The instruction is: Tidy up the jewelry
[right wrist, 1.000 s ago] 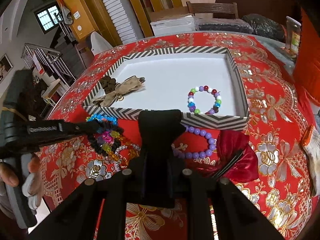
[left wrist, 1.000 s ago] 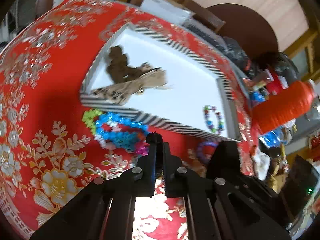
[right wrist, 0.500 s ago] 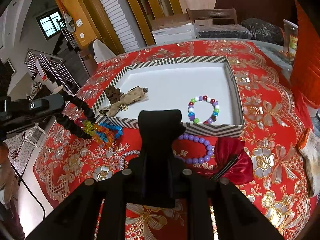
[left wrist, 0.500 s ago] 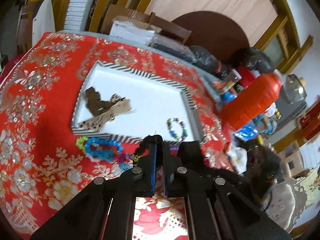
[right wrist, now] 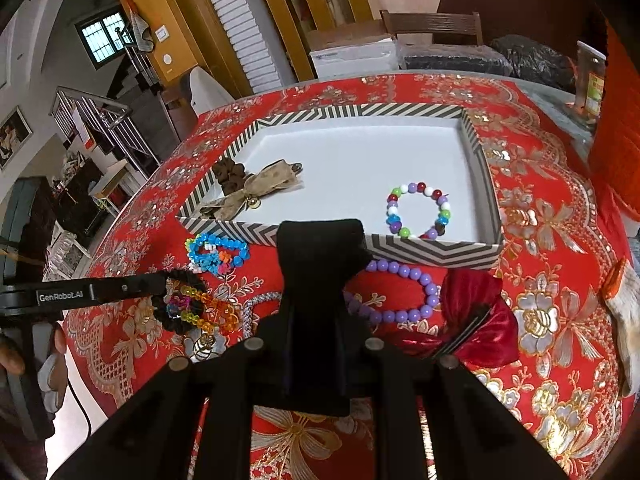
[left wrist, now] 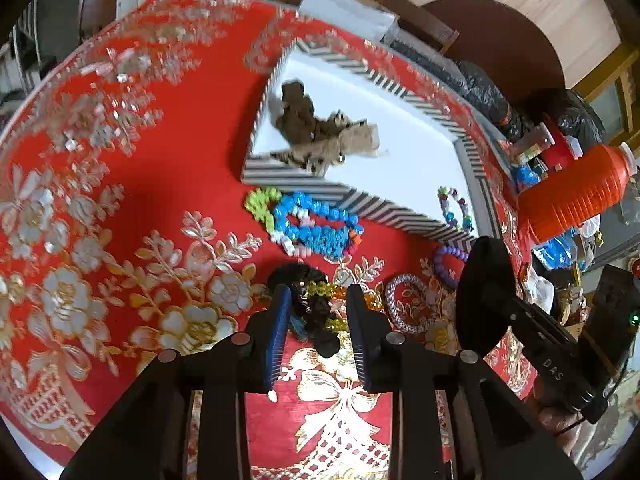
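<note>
- Desk (right wrist: 540,216) under red floral cloth (round-edged).
- Striped tray (right wrist: 400,244), blue bracelet (right wrist: 216,254), purple bracelet (right wrist: 400,292), red bow (right wrist: 476,320), silver bangle (left wrist: 408,304).

Beaded bracelet (right wrist: 419,211) inside striped tray (right wrist: 436,251)

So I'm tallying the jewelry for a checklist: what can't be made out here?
- Purple bead bracelet: near side hidden behind the right tongs, right wrist view.
- Silver bracelet: partly hidden by the same tongs in both views.
- Black scrunchie tangled with amber beads: piece count unclear.
- Brown pieces in the box: blurred, left wrist view.
</note>
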Motion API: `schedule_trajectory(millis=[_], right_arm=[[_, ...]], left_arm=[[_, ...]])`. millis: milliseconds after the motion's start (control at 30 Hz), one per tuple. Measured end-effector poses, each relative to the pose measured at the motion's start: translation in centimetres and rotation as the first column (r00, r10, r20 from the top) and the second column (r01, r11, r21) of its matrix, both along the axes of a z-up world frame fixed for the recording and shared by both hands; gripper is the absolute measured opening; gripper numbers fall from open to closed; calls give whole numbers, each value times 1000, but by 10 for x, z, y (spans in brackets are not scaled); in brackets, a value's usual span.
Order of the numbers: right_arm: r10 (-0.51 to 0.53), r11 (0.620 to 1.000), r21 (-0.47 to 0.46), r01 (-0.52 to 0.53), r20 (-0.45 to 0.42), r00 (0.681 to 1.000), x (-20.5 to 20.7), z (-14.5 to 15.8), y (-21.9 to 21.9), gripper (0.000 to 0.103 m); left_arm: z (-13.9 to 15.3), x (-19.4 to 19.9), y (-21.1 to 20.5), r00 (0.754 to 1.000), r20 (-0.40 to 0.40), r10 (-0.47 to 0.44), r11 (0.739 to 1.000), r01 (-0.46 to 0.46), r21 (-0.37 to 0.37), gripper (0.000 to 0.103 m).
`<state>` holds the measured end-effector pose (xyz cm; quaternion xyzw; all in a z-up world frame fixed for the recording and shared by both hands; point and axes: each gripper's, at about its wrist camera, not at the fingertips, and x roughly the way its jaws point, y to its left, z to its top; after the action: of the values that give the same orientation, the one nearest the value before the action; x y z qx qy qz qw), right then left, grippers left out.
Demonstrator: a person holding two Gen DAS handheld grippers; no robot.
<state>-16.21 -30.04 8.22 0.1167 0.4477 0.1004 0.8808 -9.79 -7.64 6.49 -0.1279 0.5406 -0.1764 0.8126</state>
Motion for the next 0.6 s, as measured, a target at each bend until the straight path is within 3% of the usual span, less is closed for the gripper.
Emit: schedule_trajectory(millis=[167,300,433,533,600], right_arm=[[8,1000,-1,-8,-6,1000,1,-1,3,17],[10,1000,5,-10,-9,1000,1,-2,4,17],[12,1000,3,-12,-9,1000,-1,-1,3,17],[9,1000,2,-9,-13,1000,-1,-1,0,17],[4,1000,4,-4,-16,1000,0,-2,-1,17]], left_arm=[[32,-9,-12,992,109,-55,998,54,11,34],[23,-2,-43,979,88,-185,972,169,165,34],[-5,-3,-66,949,42,-311,914,287,287,34],[-14,-8,-79,905,31,-425,852,388,350,35],[-18,-8,-81,893,32,-449,827,402,394,35]])
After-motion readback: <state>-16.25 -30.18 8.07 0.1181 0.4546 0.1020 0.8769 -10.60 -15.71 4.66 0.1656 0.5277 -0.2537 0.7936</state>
